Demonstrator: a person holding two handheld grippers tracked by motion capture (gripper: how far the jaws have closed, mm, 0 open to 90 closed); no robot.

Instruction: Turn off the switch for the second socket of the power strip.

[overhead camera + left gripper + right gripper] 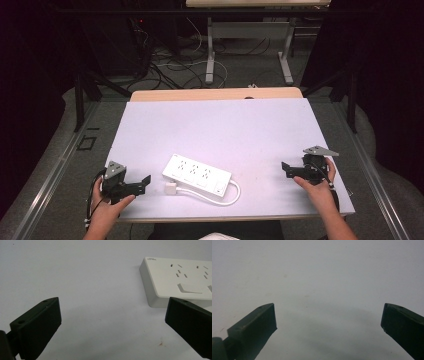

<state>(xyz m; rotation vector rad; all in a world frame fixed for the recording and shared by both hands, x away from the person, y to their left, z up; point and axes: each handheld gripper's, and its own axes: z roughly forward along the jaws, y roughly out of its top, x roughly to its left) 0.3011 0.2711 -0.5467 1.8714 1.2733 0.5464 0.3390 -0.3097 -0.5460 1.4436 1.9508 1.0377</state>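
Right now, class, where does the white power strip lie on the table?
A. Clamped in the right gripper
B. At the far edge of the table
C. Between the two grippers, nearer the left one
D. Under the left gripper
C: in the high view the power strip lies flat on the table, apart from both, closer to the open left gripper than to the open right gripper.

A table (pixel 220 125) with a pale lavender-white top carries a white power strip (pixel 196 173) lying flat near the middle of its near edge. The strip's white cable (pixel 227 196) loops beside it toward that edge, ending in a white plug (pixel 171 188) on the tabletop.
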